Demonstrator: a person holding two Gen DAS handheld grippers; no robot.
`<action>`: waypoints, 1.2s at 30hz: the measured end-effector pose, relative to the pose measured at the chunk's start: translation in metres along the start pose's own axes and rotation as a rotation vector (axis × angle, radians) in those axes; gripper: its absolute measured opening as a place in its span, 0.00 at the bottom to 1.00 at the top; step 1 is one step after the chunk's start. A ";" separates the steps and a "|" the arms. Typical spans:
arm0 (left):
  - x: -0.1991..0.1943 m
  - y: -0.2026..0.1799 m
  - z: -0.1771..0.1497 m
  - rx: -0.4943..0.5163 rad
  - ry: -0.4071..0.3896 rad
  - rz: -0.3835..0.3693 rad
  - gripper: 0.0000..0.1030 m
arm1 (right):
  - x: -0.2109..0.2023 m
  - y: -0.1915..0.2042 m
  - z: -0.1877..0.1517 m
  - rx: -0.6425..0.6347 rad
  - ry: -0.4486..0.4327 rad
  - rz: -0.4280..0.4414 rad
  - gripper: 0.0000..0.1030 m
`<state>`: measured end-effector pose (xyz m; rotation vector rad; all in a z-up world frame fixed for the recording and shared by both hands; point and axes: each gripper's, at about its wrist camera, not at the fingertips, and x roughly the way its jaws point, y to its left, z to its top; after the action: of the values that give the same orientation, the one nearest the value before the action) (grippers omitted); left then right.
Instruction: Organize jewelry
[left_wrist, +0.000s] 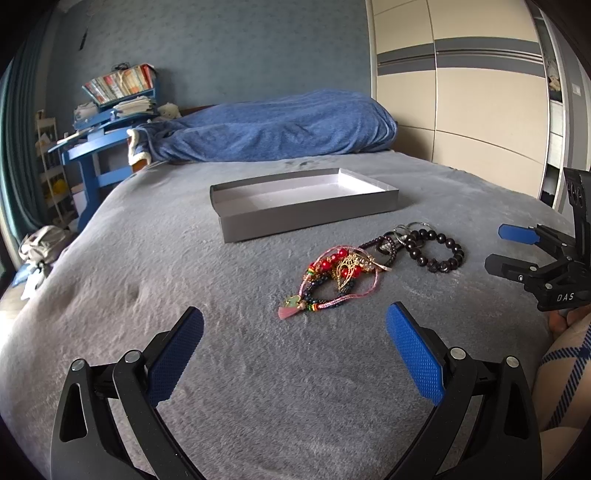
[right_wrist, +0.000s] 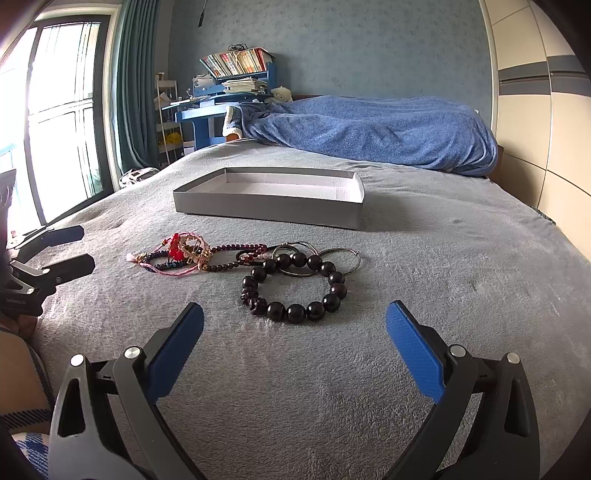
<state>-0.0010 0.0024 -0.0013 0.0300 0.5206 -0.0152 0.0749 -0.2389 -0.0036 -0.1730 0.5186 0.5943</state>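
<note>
Two sets of tongs, both spread wide and empty, low over the grey bed cover (right_wrist: 443, 258). Left tongs (left_wrist: 294, 334) aimed at the tangle of red beads and pink cord (left_wrist: 332, 275). Further right, a thin strand of small dark beads (right_wrist: 229, 254), then metal rings (right_wrist: 321, 258), then the big dark bead bracelet (right_wrist: 295, 288) just ahead of the right tongs (right_wrist: 294, 334). Beyond everything, the shallow grey box (right_wrist: 273, 210), nothing visible inside, well apart from the jewelry.

Probably the very start of sorting: nothing lifted, nothing boxed. Next move likely a descent of the right tongs over one arc of the bracelet, closing on a bead or two. Care needed near the rings, touching or overlapping its far side; could drag along.
</note>
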 end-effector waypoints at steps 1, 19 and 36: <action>0.000 0.000 0.000 -0.001 0.000 0.000 0.95 | 0.000 0.000 0.000 0.001 0.000 0.001 0.95; -0.001 0.006 0.001 -0.029 -0.005 -0.022 0.95 | 0.000 -0.001 0.000 0.004 0.000 0.003 0.95; 0.000 0.006 0.001 -0.022 -0.001 -0.011 0.95 | -0.001 -0.001 0.000 0.006 0.001 0.004 0.95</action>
<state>-0.0001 0.0081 -0.0009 0.0059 0.5200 -0.0202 0.0753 -0.2402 -0.0034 -0.1665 0.5219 0.5969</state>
